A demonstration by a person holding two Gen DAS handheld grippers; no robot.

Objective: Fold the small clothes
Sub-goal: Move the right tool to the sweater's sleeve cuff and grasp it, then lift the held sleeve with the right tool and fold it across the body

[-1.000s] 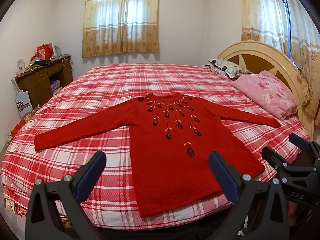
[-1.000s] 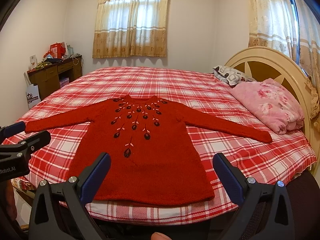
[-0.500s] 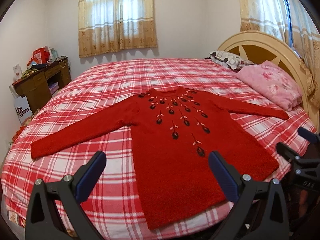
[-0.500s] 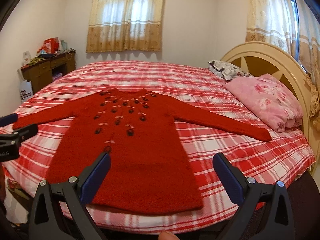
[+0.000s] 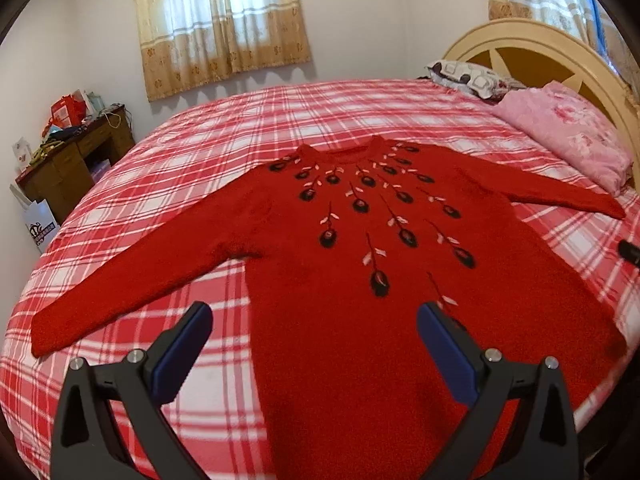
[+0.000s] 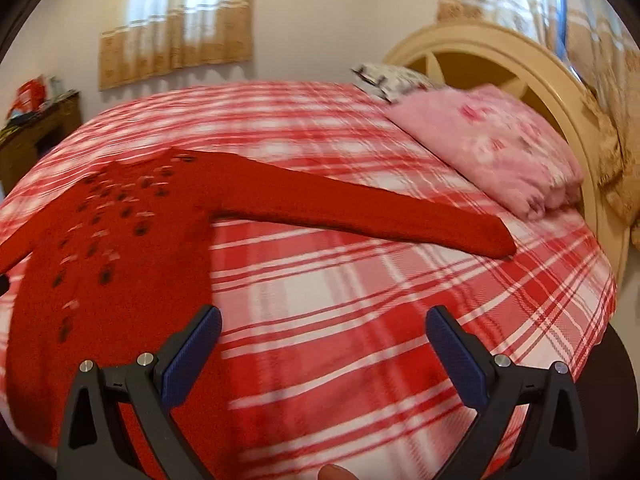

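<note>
A red knitted sweater [image 5: 360, 300] with dark embroidered flowers lies flat, front up, on the plaid bed, both sleeves spread out. My left gripper [image 5: 314, 336] hovers open over its lower body, nothing between the blue pads. In the right wrist view the sweater [image 6: 100, 260] fills the left side and its right sleeve [image 6: 380, 216] stretches toward the pink quilt. My right gripper [image 6: 323, 338] is open above bare bedspread, right of the sweater's side edge and below that sleeve. A dark tip of the right gripper [image 5: 630, 251] shows at the left wrist view's right edge.
The red-and-white plaid bedspread [image 5: 192, 152] covers a round bed with a cream headboard [image 5: 532, 44]. A folded pink quilt [image 6: 492, 148] and patterned pillow [image 5: 468, 78] lie by the headboard. A cluttered wooden desk [image 5: 68, 164] stands at the left wall. A fingertip [image 6: 336, 473] shows at the bottom.
Both grippers have moved forward over the bed and closer to the sweater. The right one has swung right, so the right sleeve and pink quilt now fill its blurred view.
</note>
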